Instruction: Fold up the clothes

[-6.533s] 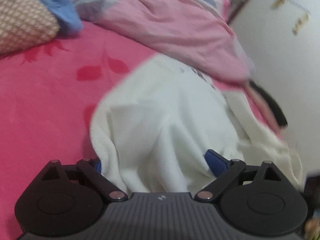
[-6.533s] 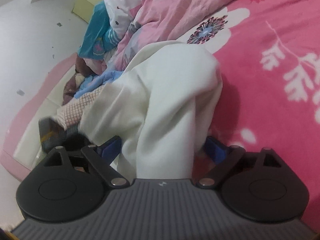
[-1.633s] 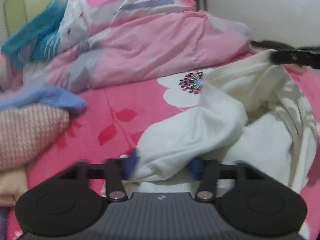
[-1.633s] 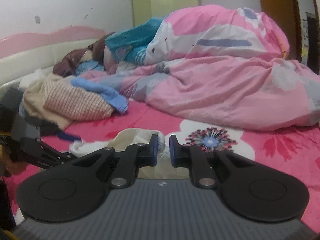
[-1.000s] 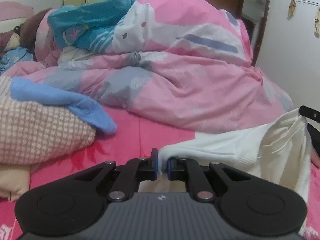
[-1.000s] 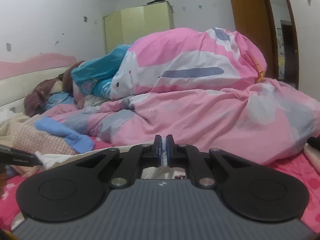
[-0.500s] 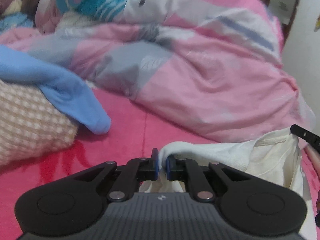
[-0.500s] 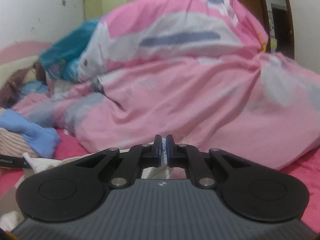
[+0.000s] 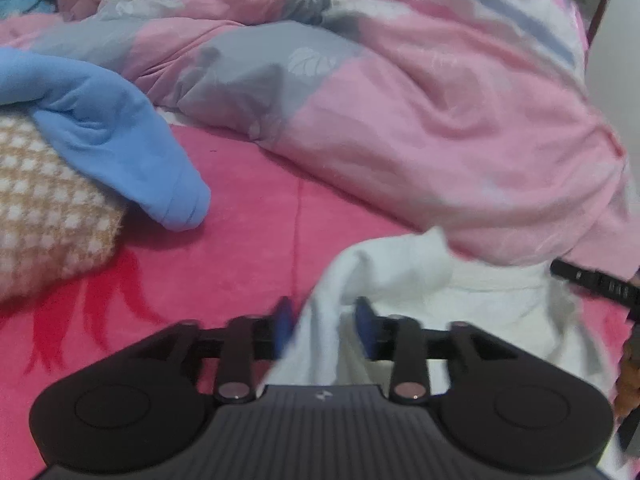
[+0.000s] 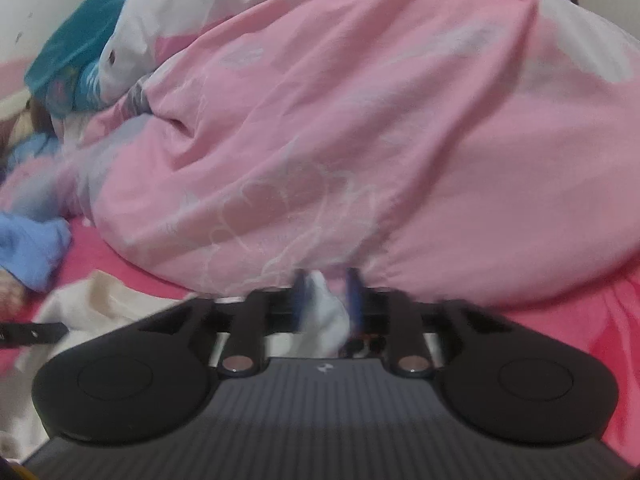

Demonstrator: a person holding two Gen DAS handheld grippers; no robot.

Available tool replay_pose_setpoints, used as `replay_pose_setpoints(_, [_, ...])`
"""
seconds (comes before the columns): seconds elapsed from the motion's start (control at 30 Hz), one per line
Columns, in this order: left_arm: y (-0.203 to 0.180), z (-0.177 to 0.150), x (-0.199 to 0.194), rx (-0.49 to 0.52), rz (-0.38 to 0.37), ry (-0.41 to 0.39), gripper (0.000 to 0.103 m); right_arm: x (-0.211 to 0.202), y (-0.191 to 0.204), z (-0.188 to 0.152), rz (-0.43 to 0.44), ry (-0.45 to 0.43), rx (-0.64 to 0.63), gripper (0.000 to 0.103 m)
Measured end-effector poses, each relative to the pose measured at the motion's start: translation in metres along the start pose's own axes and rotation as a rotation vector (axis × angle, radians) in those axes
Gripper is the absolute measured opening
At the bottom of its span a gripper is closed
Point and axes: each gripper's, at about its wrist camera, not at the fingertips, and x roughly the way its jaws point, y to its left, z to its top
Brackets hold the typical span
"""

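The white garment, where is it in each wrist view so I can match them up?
Left wrist: white garment at bottom centre-right, running between the left gripper pads.
Right wrist: it sits between the right gripper pads and spreads lower left.
Shared landmark: pink quilt right behind it.

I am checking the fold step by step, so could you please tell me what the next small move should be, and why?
Probably draw both claws back, clear of the cloth. The left claw and right claw have just been opening, and the white garment lies loose between the parted pads on the pink bedsheet, against the pink duvet.
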Motion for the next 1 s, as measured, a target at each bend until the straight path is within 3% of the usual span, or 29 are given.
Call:
replay_pose_setpoints(0.07, [0.003, 0.003, -0.023, -0.028, -0.009, -0.027, 0.050, -0.019, -0.004, 0.005, 0.011, 0.006, 0.040, 0.055])
replay_pose_setpoints(0.23, [0.016, 0.009, -0.092, -0.051, -0.028, -0.072, 0.052, -0.096, 0.005, 0.014, 0.120, 0.013, 0.041, 0.062])
replay_pose_setpoints(0.37, [0.031, -0.007, -0.153, -0.015, -0.004, -0.071, 0.053, -0.164, 0.054, 0.006, 0.239, 0.014, -0.144, 0.070])
replay_pose_setpoints(0.5, [0.056, -0.047, -0.189, -0.022, -0.010, -0.024, 0.053, -0.210, 0.122, -0.023, 0.370, 0.032, -0.386, 0.079])
replay_pose_setpoints(0.73, [0.094, -0.108, -0.181, -0.142, -0.083, 0.043, 0.051, -0.209, 0.243, -0.091, 0.469, 0.087, -0.763, 0.077])
replay_pose_setpoints(0.93, [0.115, -0.128, -0.156, -0.213, -0.086, 0.035, 0.045, -0.172, 0.297, -0.125, 0.411, 0.106, -1.016, 0.076])
replay_pose_setpoints(1.0, [0.116, -0.129, -0.155, -0.202, -0.085, 0.019, 0.045, -0.153, 0.306, -0.130, 0.394, 0.139, -1.051, 0.067])
